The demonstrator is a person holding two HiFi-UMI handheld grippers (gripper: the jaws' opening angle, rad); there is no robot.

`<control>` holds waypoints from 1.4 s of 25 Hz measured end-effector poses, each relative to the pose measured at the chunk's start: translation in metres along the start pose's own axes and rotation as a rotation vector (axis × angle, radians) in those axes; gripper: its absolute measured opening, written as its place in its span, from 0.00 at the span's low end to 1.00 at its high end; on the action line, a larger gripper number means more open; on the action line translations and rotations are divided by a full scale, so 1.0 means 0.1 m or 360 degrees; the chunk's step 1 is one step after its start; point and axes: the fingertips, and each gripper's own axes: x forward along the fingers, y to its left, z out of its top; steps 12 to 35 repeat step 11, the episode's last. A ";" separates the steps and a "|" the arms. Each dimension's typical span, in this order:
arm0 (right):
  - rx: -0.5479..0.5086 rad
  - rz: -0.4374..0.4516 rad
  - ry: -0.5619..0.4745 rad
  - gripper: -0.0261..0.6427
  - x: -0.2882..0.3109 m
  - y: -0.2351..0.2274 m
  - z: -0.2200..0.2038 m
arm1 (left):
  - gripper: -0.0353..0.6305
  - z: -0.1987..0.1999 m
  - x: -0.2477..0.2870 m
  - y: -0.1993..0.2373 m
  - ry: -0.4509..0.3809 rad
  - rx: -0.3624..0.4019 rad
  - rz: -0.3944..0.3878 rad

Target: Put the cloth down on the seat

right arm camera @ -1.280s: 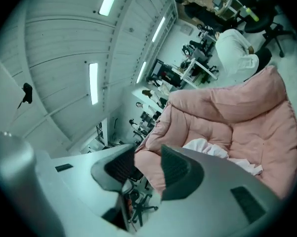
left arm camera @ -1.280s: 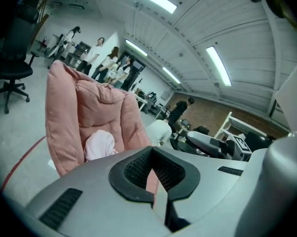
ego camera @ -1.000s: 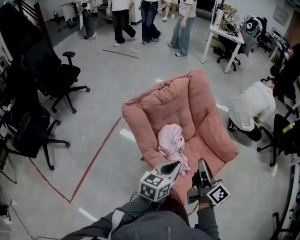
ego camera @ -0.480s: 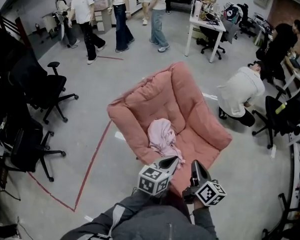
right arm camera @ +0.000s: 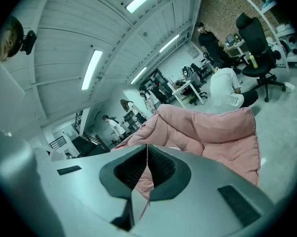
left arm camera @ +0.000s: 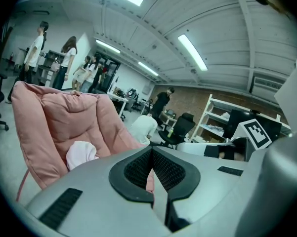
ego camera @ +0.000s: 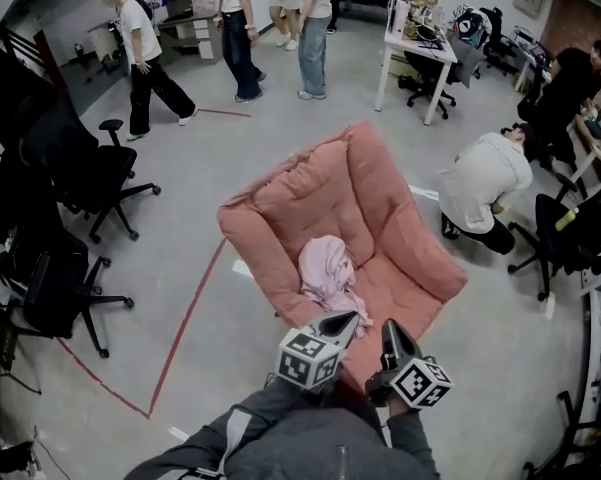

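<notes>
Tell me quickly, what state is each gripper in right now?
Left gripper: closed, fingers together, holding nothing.
Right gripper: closed, fingers together, holding nothing.

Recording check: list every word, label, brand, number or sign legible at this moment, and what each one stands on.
None legible.
Left tool cube, right tool cube: black-and-white square patterns, no letters.
Items on the white desk: too small to read.
Pink cloth and pink chair: no print visible.
</notes>
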 end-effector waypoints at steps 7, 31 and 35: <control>-0.0017 0.0051 0.0075 0.06 0.12 0.08 -0.03 | 0.07 0.05 -0.03 0.11 -0.0022 -0.0046 0.0060; 0.0005 0.0060 0.0091 0.06 0.14 0.10 -0.11 | 0.07 -0.01 -0.06 0.15 -0.0018 -0.0050 0.0062; 0.0005 0.0060 0.0091 0.06 0.14 0.10 -0.11 | 0.07 -0.01 -0.06 0.15 -0.0018 -0.0050 0.0062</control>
